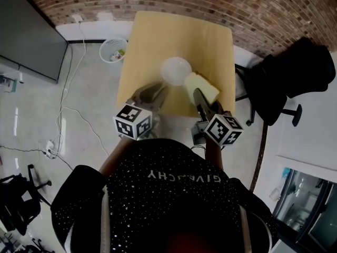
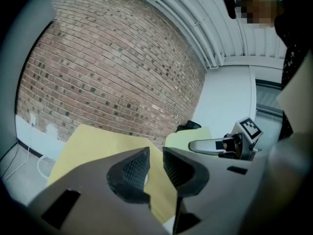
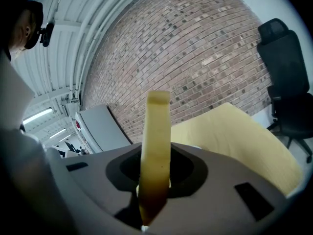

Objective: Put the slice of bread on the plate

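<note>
A pale slice of bread (image 1: 204, 86) stands on edge between the jaws of my right gripper (image 1: 199, 96), which is shut on it just over the near right part of the tan table (image 1: 158, 36). In the right gripper view the slice (image 3: 156, 141) rises upright out of the gripper (image 3: 155, 180). A white round plate (image 1: 175, 70) lies on the table directly left of the bread. My left gripper (image 1: 157, 90) hovers at the plate's near left side. Its jaws (image 2: 155, 168) stand a little apart with nothing between them. From there the slice (image 2: 182, 138) shows to the right.
A white waste basket (image 1: 113, 50) stands on the floor left of the table. A black office chair (image 1: 295, 78) is at the table's right. A brick wall runs behind, a dark panel (image 1: 26, 36) stands far left, and cables trail across the floor.
</note>
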Demonstrator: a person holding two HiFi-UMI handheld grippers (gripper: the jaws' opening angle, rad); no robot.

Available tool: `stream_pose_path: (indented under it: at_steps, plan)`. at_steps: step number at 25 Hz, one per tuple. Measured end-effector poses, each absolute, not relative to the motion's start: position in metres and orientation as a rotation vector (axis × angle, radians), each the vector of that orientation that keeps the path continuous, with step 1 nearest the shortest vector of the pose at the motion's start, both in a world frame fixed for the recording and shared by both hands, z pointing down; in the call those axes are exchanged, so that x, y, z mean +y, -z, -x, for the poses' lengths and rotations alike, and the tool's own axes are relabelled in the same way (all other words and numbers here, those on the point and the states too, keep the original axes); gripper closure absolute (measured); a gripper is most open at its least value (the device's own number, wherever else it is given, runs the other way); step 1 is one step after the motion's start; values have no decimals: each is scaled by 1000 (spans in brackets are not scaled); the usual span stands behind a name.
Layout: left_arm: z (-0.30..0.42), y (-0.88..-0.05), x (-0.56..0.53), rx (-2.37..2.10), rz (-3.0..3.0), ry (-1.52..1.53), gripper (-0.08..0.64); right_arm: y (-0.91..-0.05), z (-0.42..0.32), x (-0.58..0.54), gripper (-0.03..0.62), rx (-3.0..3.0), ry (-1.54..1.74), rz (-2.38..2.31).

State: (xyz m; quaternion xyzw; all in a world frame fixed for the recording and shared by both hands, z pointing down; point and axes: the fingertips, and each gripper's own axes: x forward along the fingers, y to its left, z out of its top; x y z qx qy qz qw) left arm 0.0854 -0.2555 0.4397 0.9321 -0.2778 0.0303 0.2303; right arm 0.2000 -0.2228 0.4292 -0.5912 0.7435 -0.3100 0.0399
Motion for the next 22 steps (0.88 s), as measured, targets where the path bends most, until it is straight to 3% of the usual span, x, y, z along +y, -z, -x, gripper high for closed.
stream_pose_path:
  at_steps: [10, 22]
  plan:
    - [-95, -455, -350, -746, -2542, -140, 470, -453, -210, -315, 497, 2249, 1065, 1829]
    - [-86, -492, -360, -843, -2422, -139, 469, -547, -186, -375, 495, 2285, 1578, 1650]
